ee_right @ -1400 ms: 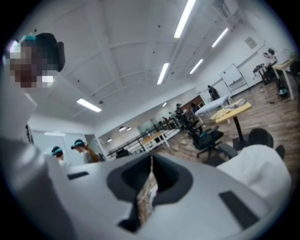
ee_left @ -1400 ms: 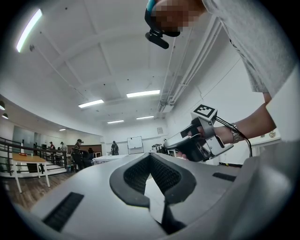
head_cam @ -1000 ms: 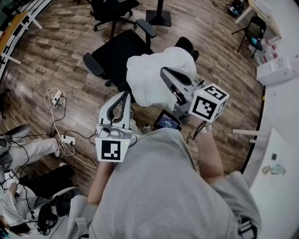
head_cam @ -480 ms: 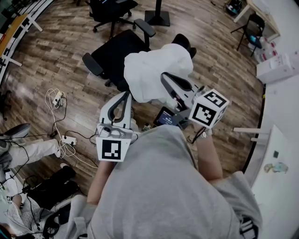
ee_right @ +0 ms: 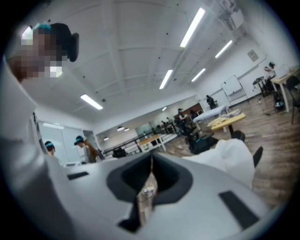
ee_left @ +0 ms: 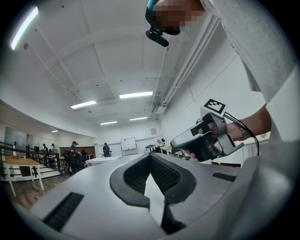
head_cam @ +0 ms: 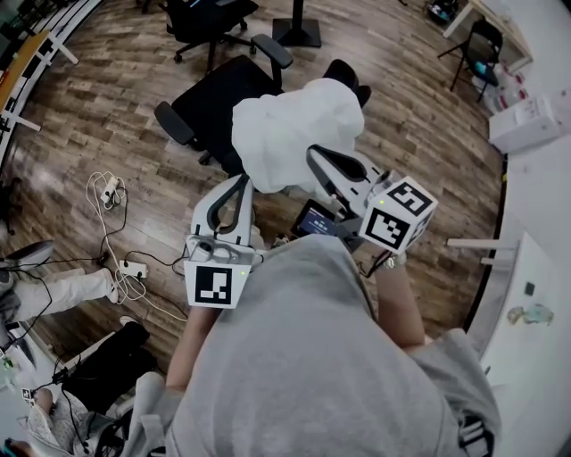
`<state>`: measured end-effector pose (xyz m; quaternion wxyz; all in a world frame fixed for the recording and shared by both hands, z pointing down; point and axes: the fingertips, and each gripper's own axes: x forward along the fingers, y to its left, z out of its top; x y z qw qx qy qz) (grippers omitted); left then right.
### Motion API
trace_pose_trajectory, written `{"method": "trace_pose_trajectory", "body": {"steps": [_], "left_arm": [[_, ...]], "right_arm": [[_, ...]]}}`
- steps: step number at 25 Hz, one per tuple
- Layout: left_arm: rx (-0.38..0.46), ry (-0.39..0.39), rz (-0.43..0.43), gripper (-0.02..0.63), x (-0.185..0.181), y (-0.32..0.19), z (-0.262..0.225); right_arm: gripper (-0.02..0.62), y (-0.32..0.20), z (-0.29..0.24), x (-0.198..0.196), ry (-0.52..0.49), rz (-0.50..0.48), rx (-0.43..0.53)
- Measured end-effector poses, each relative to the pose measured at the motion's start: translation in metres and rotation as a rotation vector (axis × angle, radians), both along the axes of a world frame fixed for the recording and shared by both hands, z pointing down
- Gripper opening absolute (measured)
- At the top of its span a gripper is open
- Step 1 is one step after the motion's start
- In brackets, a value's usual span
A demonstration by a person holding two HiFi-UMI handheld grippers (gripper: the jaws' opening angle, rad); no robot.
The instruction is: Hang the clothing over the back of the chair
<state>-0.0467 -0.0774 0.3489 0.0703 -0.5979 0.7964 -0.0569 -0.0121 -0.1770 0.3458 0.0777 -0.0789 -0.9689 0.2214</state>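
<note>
White clothing (head_cam: 294, 134) lies draped over the back of a black office chair (head_cam: 223, 94) on the wood floor; in the right gripper view the same clothing (ee_right: 234, 157) shows at the right, beyond the jaws. My right gripper (head_cam: 314, 156) is shut with nothing in it, its tip at the cloth's near edge; whether it touches is unclear. My left gripper (head_cam: 242, 181) is shut and empty, just left of the cloth's lower edge. In its own view the left gripper (ee_left: 151, 176) points up into the room, with the right gripper (ee_left: 206, 140) beside it. The right gripper (ee_right: 149, 187) has its jaws pressed together.
A second black chair (head_cam: 210, 13) stands behind. Cables and a power strip (head_cam: 111, 192) lie on the floor at left. A small screen (head_cam: 314, 221) sits below the grippers. White desks with boxes (head_cam: 526, 125) line the right side. People stand far off in the room.
The right gripper has drawn back slightly toward me, away from the draped clothing. The clothing stays on the chair back. The left gripper has barely moved.
</note>
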Motion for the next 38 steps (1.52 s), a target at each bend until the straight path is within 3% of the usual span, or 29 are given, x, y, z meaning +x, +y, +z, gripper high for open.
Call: {"method": "trace_pose_trajectory", "body": {"steps": [38], "left_arm": [[-0.011,0.038,-0.026,0.034,0.004,0.003,0.013]], "right_arm": [[0.034,0.015,0.032,0.031,0.041,-0.021,0.067]]}}
